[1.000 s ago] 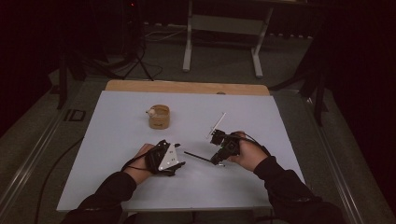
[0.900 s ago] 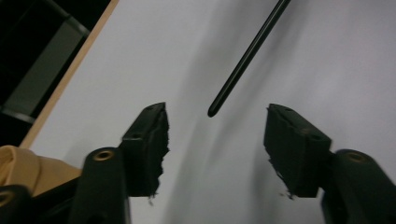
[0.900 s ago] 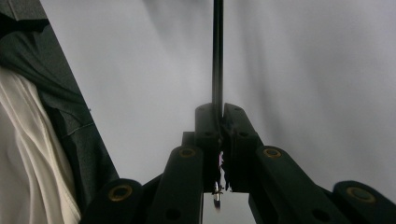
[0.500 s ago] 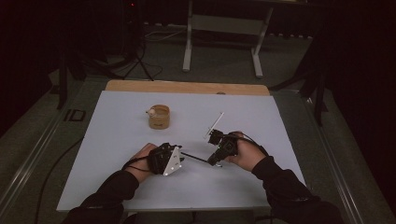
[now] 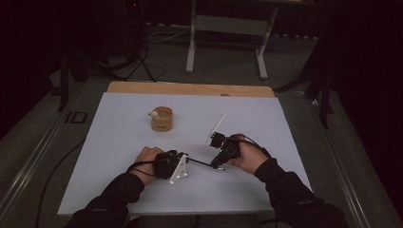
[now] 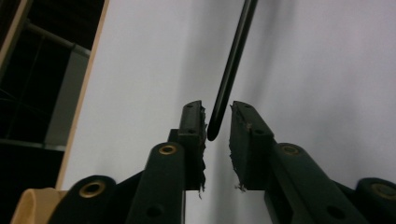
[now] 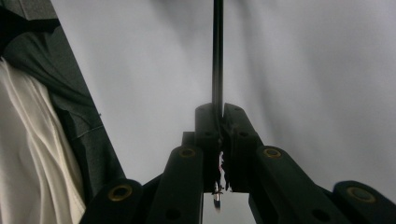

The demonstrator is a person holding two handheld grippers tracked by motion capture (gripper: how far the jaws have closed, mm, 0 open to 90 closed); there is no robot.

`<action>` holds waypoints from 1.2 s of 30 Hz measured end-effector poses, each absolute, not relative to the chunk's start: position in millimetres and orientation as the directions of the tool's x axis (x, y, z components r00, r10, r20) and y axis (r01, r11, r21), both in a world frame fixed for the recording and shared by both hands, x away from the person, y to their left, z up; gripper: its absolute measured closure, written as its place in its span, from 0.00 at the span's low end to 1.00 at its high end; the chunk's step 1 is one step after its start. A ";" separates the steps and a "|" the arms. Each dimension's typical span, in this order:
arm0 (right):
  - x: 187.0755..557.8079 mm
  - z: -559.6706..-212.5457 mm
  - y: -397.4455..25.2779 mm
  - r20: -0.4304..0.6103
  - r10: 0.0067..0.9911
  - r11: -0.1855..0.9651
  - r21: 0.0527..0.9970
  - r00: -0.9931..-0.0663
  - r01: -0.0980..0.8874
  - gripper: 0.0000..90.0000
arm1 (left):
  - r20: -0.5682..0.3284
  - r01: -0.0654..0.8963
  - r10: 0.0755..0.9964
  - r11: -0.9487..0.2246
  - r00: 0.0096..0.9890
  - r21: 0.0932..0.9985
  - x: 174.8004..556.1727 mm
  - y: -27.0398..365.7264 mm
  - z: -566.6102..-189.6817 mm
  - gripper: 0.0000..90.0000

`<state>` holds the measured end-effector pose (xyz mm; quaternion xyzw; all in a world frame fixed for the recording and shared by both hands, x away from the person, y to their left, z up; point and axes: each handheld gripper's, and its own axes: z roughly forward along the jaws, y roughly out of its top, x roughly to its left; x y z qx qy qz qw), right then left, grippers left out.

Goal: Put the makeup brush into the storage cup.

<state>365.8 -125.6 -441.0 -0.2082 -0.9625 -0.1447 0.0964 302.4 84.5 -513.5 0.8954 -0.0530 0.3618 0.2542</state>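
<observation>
We are partway through passing a thin black rod (image 5: 199,162) from one tool to the other. Our right tool (image 5: 216,165) has its jaws clamped on one end of the rod, as the right gripper view shows, with the rod (image 7: 217,51) running straight out from the closed jaws over the white surface (image 5: 119,142). Our left tool (image 5: 186,158) has its jaws a narrow way apart, and in the left gripper view the rod's rounded tip (image 6: 213,132) sits between them, close to one pad (image 6: 202,135) but, as far as we can tell, not yet pinched. So we judge the lining-up done; what is left is to close the left tool on the tip and then let the right one go, or carry the rod on together.

The rod lies in the front half of the surface, a little right of the middle, well in from the front edge, bridging the gap between our two hands. A small wooden cup (image 5: 162,118) stands toward the back left, well apart from the tools, and a slim white stick (image 5: 215,128) lies just behind the right hand (image 5: 247,154). The left side and the far right corner are bare, so we have open room to move either way; only the white stick lies close enough to brush.
</observation>
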 end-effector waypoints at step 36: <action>371.7 -409.6 -149.9 0.114 0.496 0.747 0.451 -0.861 0.489 0.43 | 0.456 -0.095 0.167 -0.862 0.874 0.497 305.7 79.9 -504.2 0.96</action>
